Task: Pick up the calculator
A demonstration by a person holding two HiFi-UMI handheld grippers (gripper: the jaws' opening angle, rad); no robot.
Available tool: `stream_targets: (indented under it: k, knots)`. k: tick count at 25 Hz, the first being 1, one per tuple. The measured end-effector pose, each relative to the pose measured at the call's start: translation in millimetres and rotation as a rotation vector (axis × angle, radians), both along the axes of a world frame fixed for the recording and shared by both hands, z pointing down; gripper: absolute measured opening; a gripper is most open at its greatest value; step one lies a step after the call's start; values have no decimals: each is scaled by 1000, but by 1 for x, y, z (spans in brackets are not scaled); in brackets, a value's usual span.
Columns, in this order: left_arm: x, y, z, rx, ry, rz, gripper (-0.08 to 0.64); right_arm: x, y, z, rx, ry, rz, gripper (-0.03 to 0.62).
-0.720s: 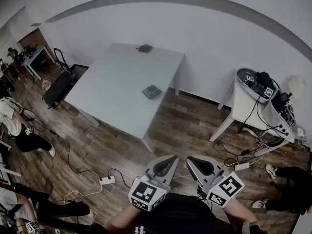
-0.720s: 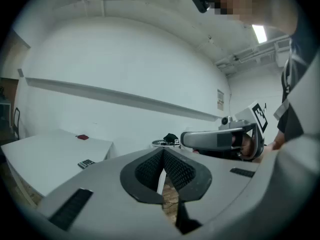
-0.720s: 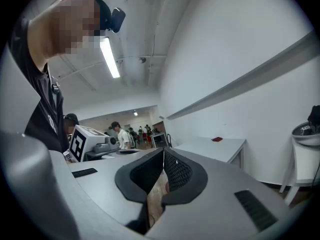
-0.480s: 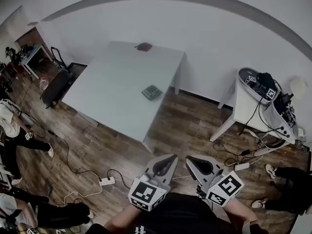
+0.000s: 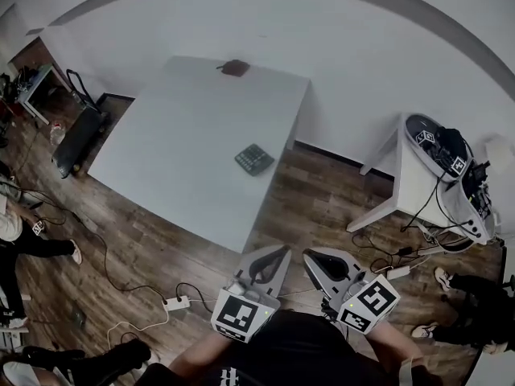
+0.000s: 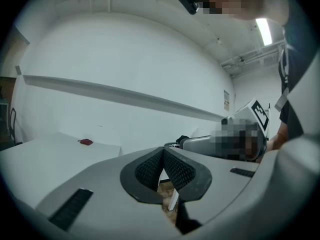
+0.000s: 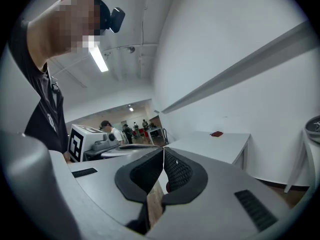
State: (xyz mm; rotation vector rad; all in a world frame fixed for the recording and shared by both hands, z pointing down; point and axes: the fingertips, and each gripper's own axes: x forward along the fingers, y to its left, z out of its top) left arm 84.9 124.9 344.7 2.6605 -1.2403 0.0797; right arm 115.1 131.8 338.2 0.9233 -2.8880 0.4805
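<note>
Nearest, at waist height over wood floor (image 5: 314, 203): left gripper (image 5: 276, 252) and right gripper (image 5: 309, 256), side by side, both closed tight on nothing, both aimed roughly level toward the table. Well short of reach from here.

Farther on, a pale table (image 5: 161, 159), one corner nearest. On it, close to the right-hand edge, the calculator (image 5: 254, 160), lying flat with bare tabletop all around. At the far edge, a small dark red object (image 5: 235, 67), well apart.

Probably best done by stepping up to the near right corner, spreading one claw before coming down, then pinching across the thin body at its sides, or sliding it out past the table's rim first.

Plenty of open floor ahead. Worth minding a power strip (image 5: 173, 302) and cables low on the left, and a cluttered side table (image 5: 409, 185) off to the right.
</note>
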Motion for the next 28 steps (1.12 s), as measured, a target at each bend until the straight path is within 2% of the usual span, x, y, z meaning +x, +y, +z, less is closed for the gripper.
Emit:
stream_targets:
  k: [8,15,25,28]
  knots:
    - [-57,-73,9,11,-13,1,6,-53,-79,18,-47,23,27,14]
    - [-83,-108,13,0,0,5,6,-69,-124,55,-182,18,38,15]
    - [-100,-158,33,-33,-11,-43,6,-56,-221,141,-515,-58,-29,15]
    - [-107,-182,39,-72,10,-83,6,-49,-257,187,-673,-55,-80,16]
